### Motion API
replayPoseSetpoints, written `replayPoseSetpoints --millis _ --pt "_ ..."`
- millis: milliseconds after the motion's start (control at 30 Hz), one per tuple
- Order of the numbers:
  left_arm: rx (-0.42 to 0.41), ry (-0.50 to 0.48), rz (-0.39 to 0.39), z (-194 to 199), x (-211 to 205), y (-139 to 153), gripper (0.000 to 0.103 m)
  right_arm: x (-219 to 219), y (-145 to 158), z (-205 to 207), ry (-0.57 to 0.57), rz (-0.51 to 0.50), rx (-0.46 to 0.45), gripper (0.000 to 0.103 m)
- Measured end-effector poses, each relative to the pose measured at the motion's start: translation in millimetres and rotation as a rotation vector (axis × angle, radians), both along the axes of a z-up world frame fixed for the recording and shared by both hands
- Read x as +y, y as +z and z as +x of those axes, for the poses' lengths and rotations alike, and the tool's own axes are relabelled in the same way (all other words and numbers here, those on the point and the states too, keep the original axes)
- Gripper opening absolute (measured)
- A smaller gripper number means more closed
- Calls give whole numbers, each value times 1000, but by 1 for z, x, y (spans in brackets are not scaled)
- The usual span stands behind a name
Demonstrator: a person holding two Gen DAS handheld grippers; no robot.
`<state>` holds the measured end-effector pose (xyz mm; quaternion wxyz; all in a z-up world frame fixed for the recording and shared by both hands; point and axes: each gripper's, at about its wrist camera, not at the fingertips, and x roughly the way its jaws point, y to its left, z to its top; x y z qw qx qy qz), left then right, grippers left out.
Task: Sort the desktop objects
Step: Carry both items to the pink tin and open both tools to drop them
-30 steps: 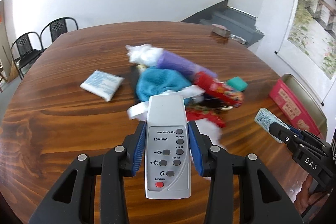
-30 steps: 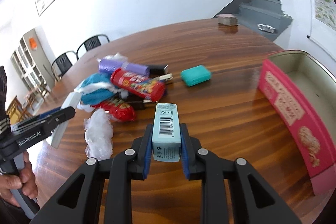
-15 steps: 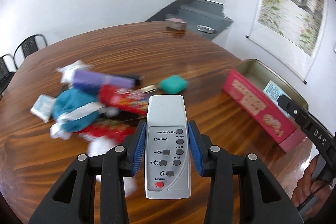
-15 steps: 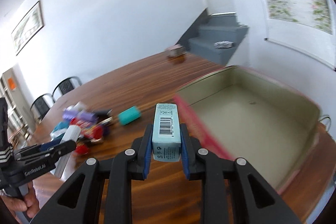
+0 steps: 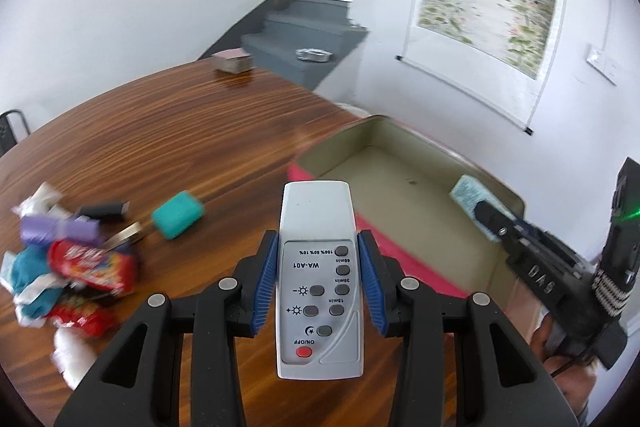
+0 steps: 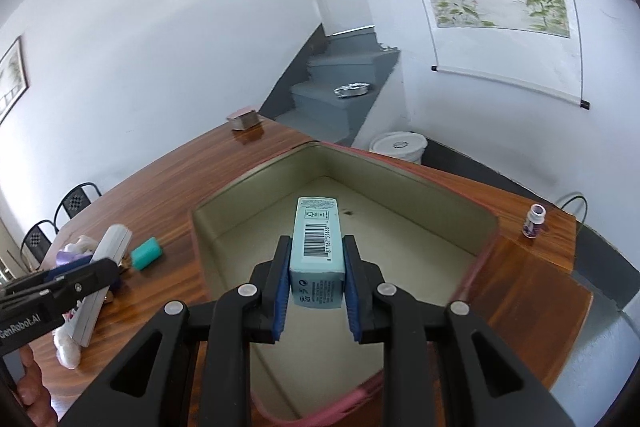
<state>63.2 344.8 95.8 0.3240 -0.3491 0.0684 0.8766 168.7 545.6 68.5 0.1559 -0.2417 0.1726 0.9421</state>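
Wood table [image 6: 256,147] fills both views, a white wall behind. Nearest, the right gripper [image 6: 316,275] is clamped on a pale box [image 6: 318,247], held over the open tin [image 6: 400,183]. The left gripper [image 5: 318,283] grips a remote [image 5: 318,267] (buttons up) just short of the tin's red wall. Lower each item well inside before letting go, 1 at a time. Farther off, the pile [image 5: 72,267] is blurred; its items are hard to name.
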Motion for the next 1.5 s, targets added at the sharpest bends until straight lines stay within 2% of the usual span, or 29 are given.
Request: replayPoseSetpoints --millis 333,700,767,833,900,933,1233,1500 --pt "-26 -105 4 -1 59 -3 43 27 -6 1 -46 -17 -17 27" --pt "-66 -153 -11 -5 89 -12 43 41 -9 0 -79 -37 -15 27" --pt "-73 -153 -13 -6 91 -14 47 43 -9 1 -83 -49 -10 29" --pt "-64 -146 -15 -6 91 -14 57 43 -8 3 -89 -49 -9 32" --pt "-49 -134 -19 -5 89 -13 62 43 -8 4 -95 -50 -9 40" --pt "-46 -130 -21 -5 88 -12 62 44 -8 4 -98 -53 -6 45" --pt "-31 -86 -27 -9 78 -8 62 35 -5 6 -103 -47 8 63" --pt "-18 -69 -27 -10 67 -3 62 23 4 7 -95 -23 28 71"
